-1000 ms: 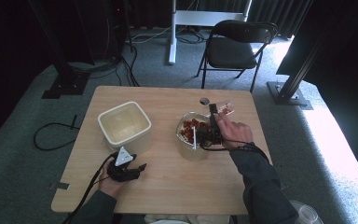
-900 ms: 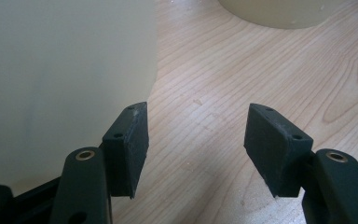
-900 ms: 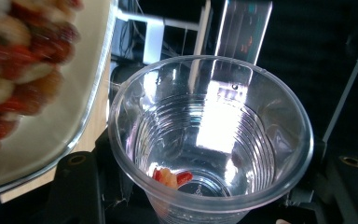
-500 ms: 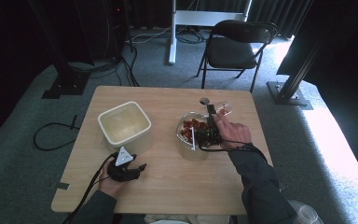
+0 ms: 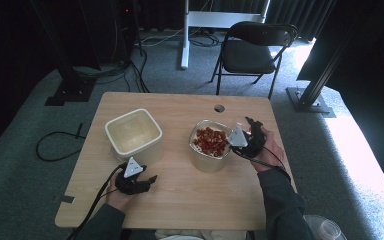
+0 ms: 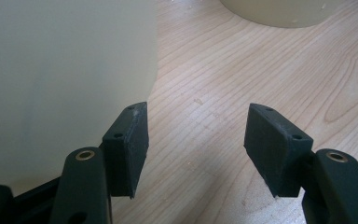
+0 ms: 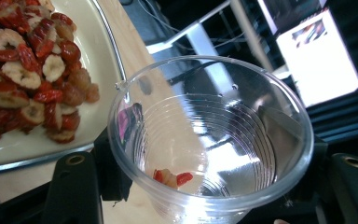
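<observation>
A clear plastic cup (image 7: 214, 116) is held at the right edge of the metal bowl (image 5: 204, 161), with my right gripper (image 7: 209, 186) shut on its sides. Its jaws have just eased open a touch, the cup still pressed between them. A few red and pale bits lie in the cup's bottom. The bowl is heaped with red dried fruit and banana slices (image 7: 28, 70). In the high view the right gripper (image 5: 253, 126) is just right of the bowl. My left gripper (image 5: 150, 181) rests open on the table beside the white square tub (image 5: 157, 140), its jaws (image 6: 196, 140) empty.
The wooden table (image 5: 190, 200) has a small round hole (image 5: 219, 108) near its far edge. The white tub's wall (image 6: 51, 70) stands close on the left gripper's left. A black folding chair (image 5: 252, 50) stands beyond the table.
My right hand has moved right with the cup, from over the bowl to beside its right edge. The left hand has stayed put.
</observation>
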